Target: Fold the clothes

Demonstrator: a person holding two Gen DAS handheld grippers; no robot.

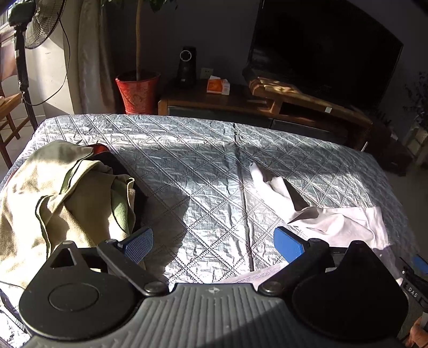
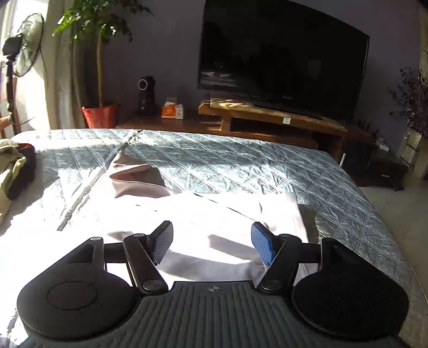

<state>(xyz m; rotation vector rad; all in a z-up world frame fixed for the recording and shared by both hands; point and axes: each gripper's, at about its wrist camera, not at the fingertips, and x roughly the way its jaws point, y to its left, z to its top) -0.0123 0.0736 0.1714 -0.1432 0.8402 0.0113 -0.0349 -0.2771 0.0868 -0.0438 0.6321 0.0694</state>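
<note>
My left gripper (image 1: 212, 245) and right gripper (image 2: 211, 242) both hang with jaws apart, gripping nothing. The white garment (image 2: 214, 214) lies partly spread on the quilted bed cover (image 2: 267, 166) under my right, handy for pinching an edge; the olive-green heap (image 1: 58, 192) waits crumpled on the left.

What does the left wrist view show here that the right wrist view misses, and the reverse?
Only the left wrist view shows the whole olive-green clothes pile up close, plus part of the other tool at its right edge.

Only the right wrist view shows the white garment spread broadly under the open right tool, and the plant's leaves.

Both show the quilted bed cover, TV, red pot, fan, and the white garment. The left tool is open too.
</note>
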